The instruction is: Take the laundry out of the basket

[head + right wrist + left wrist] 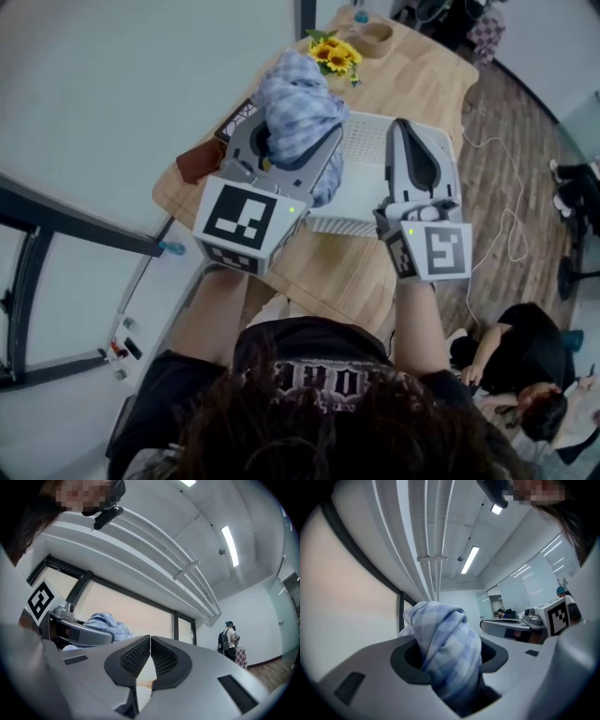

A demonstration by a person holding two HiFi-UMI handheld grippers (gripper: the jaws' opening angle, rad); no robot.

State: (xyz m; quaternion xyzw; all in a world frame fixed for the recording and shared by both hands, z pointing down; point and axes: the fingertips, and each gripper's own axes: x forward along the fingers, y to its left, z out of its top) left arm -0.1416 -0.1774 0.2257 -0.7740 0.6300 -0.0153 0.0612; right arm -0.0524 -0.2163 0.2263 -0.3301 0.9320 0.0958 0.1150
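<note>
Left of centre in the head view, the left gripper (292,141) has its fingers (407,660) clenched on a bunched blue-and-white checked cloth (295,105). In the left gripper view the cloth (446,639) fills the gap between the fingers and bulges out past their tips. It shows over the upper left corner of the white rectangular plastic laundry basket (361,202), which sits on the light wooden desk (412,80) at centre frame. Whether the cloth touches the basket cannot be told.

Right of the basket, the right gripper (412,141) is empty, its ribbed dark fingers (166,660) pressed together. A bunch of yellow sunflowers (334,54) lies at the upper centre.
</note>
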